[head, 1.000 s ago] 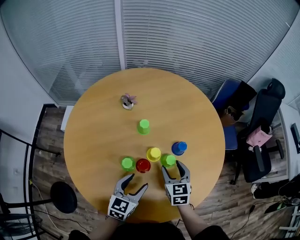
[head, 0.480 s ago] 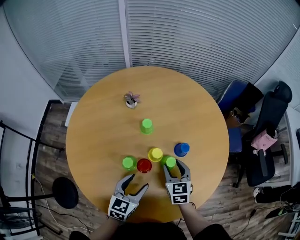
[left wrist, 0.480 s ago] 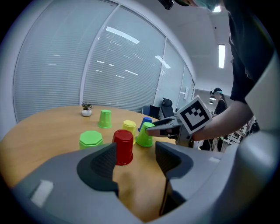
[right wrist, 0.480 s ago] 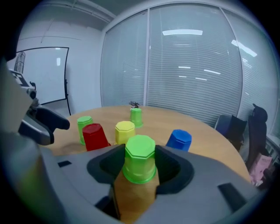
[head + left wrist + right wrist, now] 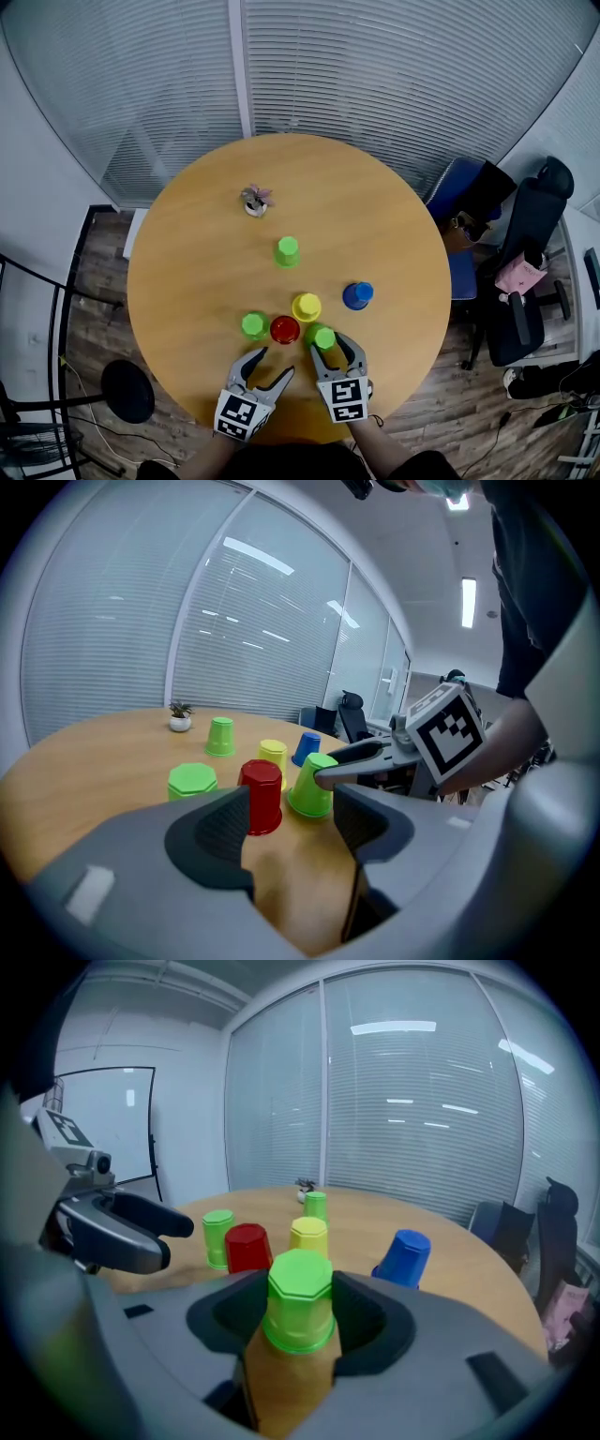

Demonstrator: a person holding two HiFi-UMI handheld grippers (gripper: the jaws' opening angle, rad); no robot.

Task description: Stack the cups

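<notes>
Several upturned cups stand on the round wooden table (image 5: pixel 187 272). A green cup (image 5: pixel 288 250) is farthest out, with a blue cup (image 5: pixel 357 294) and a yellow cup (image 5: pixel 307 307) nearer. A red cup (image 5: pixel 285 329) and a second green cup (image 5: pixel 253 325) stand side by side. My right gripper (image 5: pixel 330 344) is shut on a third green cup (image 5: pixel 323 337), its pads against both sides (image 5: pixel 300 1302). That cup sits just right of the red cup (image 5: pixel 261 794). My left gripper (image 5: pixel 275 363) stands open behind the red cup with nothing between its jaws (image 5: pixel 291 817).
A small potted plant (image 5: pixel 255 201) stands at the far side of the table. Office chairs (image 5: pixel 525 272) are off the table's right edge. Blinds on a glass wall (image 5: pixel 375 84) run behind. The near table edge lies just under both grippers.
My right gripper has closed round the green cup and drawn it left and nearer, close beside the red cup. The left gripper has stayed put and open.
</notes>
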